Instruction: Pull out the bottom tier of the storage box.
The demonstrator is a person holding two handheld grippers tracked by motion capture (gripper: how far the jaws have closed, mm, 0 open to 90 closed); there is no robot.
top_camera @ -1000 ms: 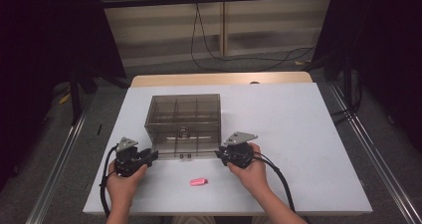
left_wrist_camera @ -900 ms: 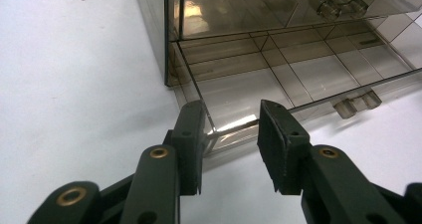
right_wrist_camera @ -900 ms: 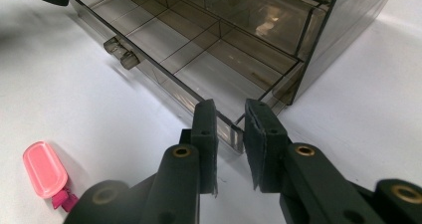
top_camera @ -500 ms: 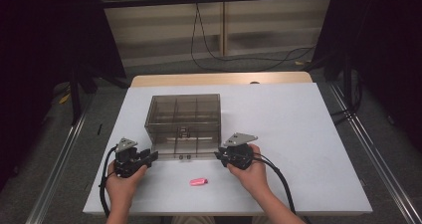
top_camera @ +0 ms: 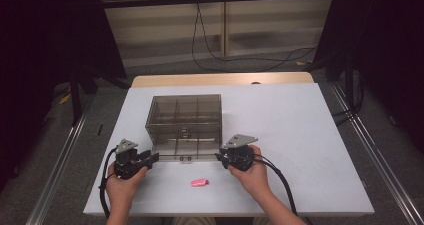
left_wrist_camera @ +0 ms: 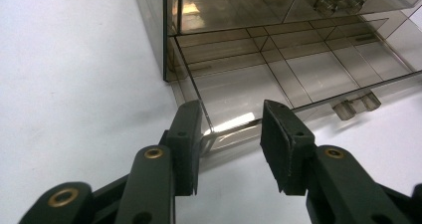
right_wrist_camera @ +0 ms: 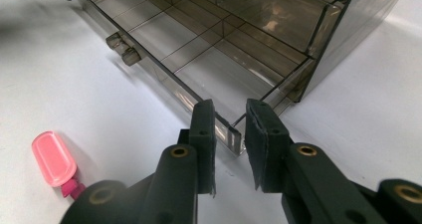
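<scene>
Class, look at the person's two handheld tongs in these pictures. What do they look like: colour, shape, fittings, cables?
Both the left tongs and right tongs are black, each with two flat jaws lined with ridged pads and pinned by brass-coloured rivets. A grey three-cornered plate tops each, and a black cable trails from each.

A lab-like recording space: a bare white bench (top_camera: 310,135) ringed by black curtains (top_camera: 45,45), metal floor rails (top_camera: 60,170), loose cables (top_camera: 240,60) at upper centre
</scene>
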